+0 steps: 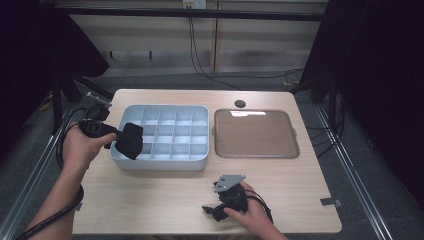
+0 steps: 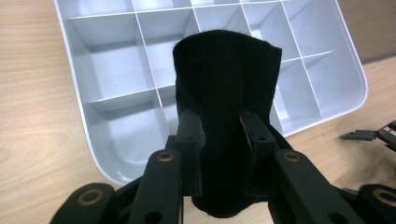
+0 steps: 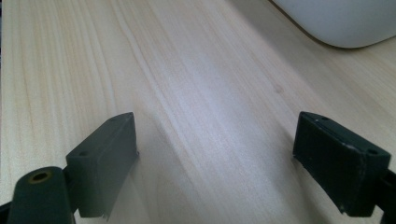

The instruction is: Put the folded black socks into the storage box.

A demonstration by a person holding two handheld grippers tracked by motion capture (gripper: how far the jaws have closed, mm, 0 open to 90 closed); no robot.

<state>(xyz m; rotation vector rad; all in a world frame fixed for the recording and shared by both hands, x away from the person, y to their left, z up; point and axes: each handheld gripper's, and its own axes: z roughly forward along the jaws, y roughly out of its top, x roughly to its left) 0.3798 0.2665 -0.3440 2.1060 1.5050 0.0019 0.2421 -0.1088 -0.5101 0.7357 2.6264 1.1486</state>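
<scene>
A rolled black cloth (image 2: pixel 227 84) is clamped between the jaws of my left gripper (image 2: pixel 223 128), which is shut on it. In the high view that black cloth (image 1: pixel 131 140) hangs over the left compartments of the pale blue divided tray (image 1: pixel 200 162), with the left gripper (image 1: pixel 116 136) reaching in from the tray's left side. My right gripper (image 1: pixel 209 210) rests low on the wooden table (image 1: pixel 150 195) near its front edge, its jaws wide open. In the right gripper view the right gripper (image 3: pixel 215 154) has bare wood between its fingers.
The tray's compartments (image 2: pixel 116 70) that I can see hold nothing. A flat brown lid or tray (image 1: pixel 256 133) lies right of the divided tray. A round cable hole (image 1: pixel 240 103) sits at the table's back. The tray's rounded corner (image 3: pixel 341 23) shows ahead of the right gripper.
</scene>
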